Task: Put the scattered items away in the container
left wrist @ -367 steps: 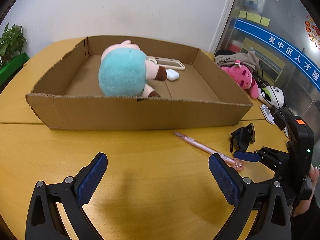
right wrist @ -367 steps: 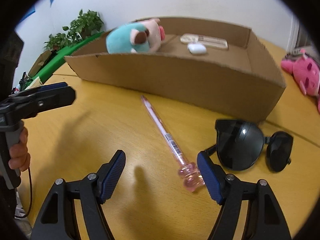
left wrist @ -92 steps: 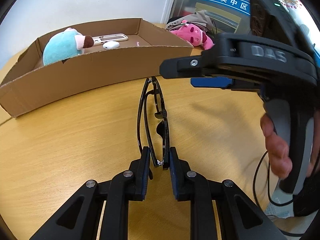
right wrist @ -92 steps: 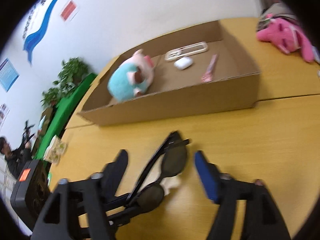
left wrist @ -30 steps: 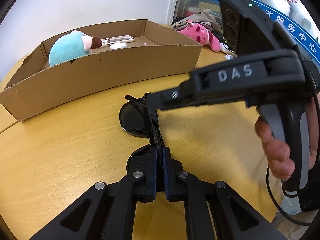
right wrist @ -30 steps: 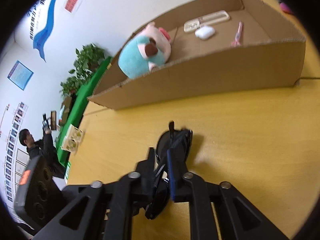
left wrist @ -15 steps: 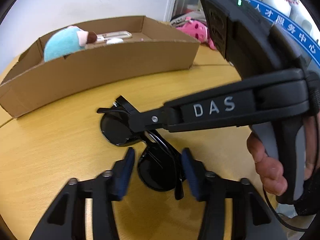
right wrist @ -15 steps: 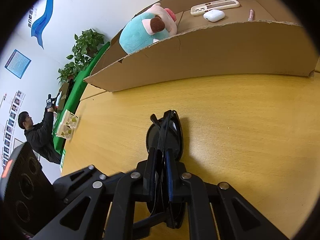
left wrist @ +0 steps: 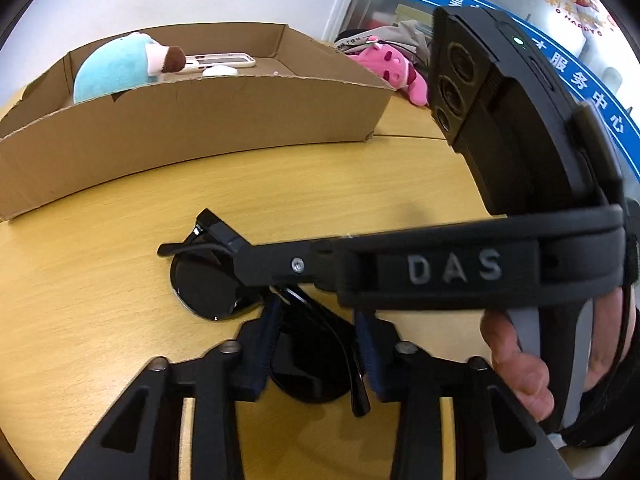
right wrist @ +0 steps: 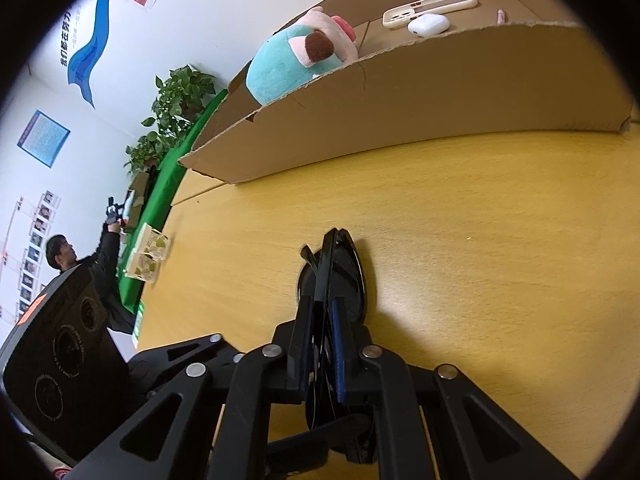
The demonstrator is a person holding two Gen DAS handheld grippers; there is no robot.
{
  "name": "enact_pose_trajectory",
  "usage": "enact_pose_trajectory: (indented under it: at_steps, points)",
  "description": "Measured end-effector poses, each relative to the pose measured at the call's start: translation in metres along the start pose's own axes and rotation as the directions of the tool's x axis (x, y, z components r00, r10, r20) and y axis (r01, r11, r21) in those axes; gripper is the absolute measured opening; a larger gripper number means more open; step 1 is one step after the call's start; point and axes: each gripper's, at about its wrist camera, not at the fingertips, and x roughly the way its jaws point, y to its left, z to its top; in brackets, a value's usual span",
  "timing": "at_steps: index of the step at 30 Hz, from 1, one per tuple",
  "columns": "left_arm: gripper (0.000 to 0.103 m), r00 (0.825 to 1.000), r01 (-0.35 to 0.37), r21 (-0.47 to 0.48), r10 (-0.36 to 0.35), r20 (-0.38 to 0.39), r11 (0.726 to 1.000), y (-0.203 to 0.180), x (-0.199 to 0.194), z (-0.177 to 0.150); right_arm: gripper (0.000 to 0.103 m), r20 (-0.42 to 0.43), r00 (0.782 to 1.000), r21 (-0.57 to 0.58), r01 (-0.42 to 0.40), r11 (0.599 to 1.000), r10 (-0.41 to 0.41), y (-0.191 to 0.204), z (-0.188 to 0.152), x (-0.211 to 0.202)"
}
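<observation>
Black sunglasses (left wrist: pixel 208 288) sit folded on the yellow table in front of the cardboard box (left wrist: pixel 200 128). My right gripper (right wrist: pixel 322 320) is shut on the sunglasses (right wrist: pixel 348 276), pinching the folded frame; in the left wrist view it reaches in from the right over them. My left gripper (left wrist: pixel 316 324) is open, its fingers on either side of the near lens. The box holds a teal plush toy (left wrist: pixel 116 68), a phone case (left wrist: pixel 218 59), a white earbud case (right wrist: pixel 428 24) and a pink pen (right wrist: pixel 500 16).
A pink plush (left wrist: pixel 392 66) and a pile of cloth lie on the table right of the box. A green bench and potted plant (right wrist: pixel 172 120) stand beyond the table's left side, with a person (right wrist: pixel 76 264) farther off.
My left gripper has opened and let go of the sunglasses. My right gripper has closed on them, and the glasses have gone from open to folded on the table.
</observation>
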Motion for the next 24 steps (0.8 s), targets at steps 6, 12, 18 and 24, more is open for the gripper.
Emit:
enact_pose_trajectory:
  at_steps: [6,12,18,24]
  points:
    - [0.012,0.999,-0.007,-0.048,0.009,0.039,0.999,0.013,-0.018,0.004,0.008,0.041,0.998,0.008,-0.046,0.999,0.045,0.006,0.003,-0.007]
    - [0.010,0.993,-0.036,-0.044,0.041,0.109,0.998,0.027,-0.040,0.029,0.008,0.094,0.991,-0.040,-0.093,0.995,0.097,0.031,0.020,-0.021]
    - [0.009,0.981,-0.071,-0.041,0.077,0.180,0.997,0.046,-0.069,0.058,0.008,0.122,0.984,-0.118,-0.116,0.986,0.130,0.068,0.053,-0.026]
    - [0.009,0.967,-0.098,-0.061,0.109,0.231,0.993,0.075,-0.097,0.094,0.008,0.123,0.981,-0.203,-0.121,0.972,0.148,0.106,0.096,-0.025]
